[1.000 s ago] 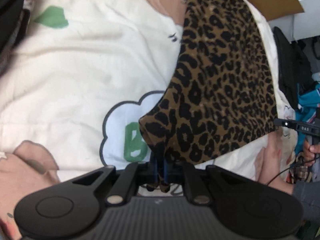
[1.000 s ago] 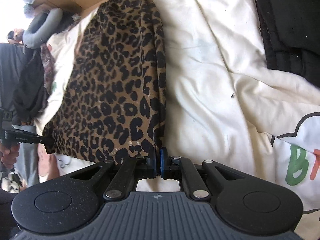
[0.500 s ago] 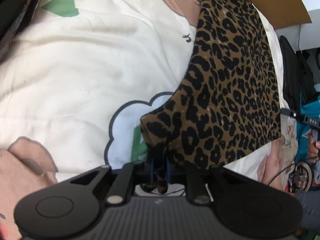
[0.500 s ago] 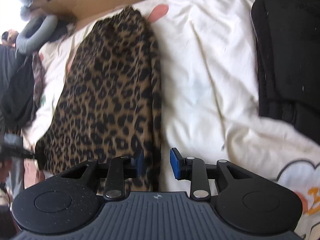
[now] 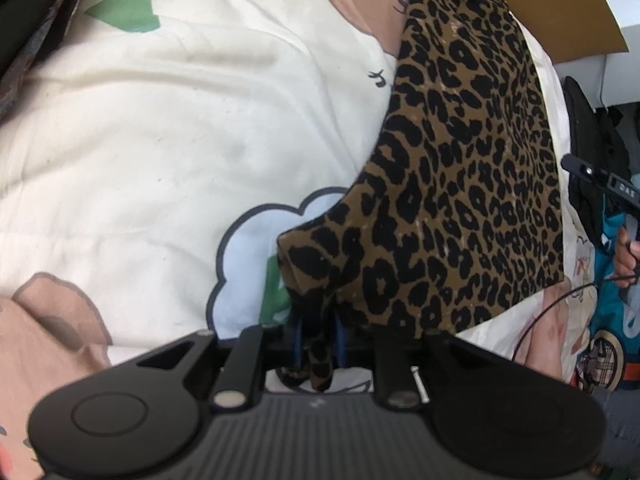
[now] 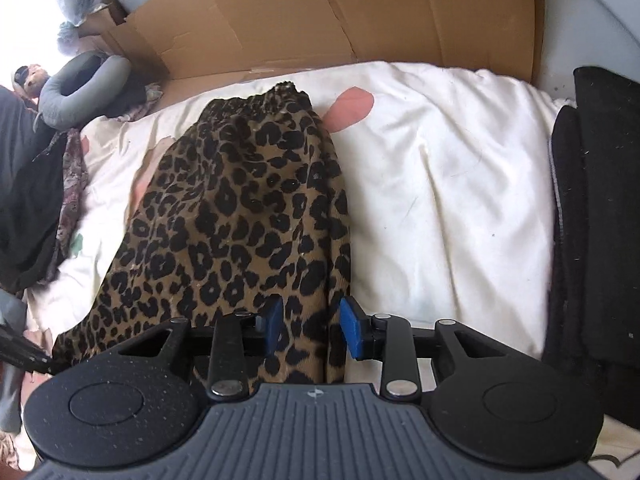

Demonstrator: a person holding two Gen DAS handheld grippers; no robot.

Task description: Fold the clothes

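A leopard-print garment (image 5: 472, 184) lies lengthwise on a cream quilt (image 5: 168, 128) printed with cartoons. My left gripper (image 5: 317, 340) is shut on a bunched corner of it, and the pinched cloth hangs down between the blue pads. In the right wrist view the same leopard-print garment (image 6: 240, 220) runs away from me toward its gathered far end. My right gripper (image 6: 310, 322) stands open, its blue pads (image 6: 354, 334) on either side of the garment's right edge fold without pressing it.
Flattened cardboard (image 6: 340, 16) stands behind the bed. A stack of black folded clothes (image 6: 596, 220) lies at the right. Dark clothing and a grey neck pillow (image 6: 76, 88) sit at the far left. A hand (image 5: 628, 248) holding the other gripper shows at the right edge.
My right gripper has opened and let go of the garment's edge, then tilted up toward the cardboard. The left gripper kept its hold and shifted only slightly.
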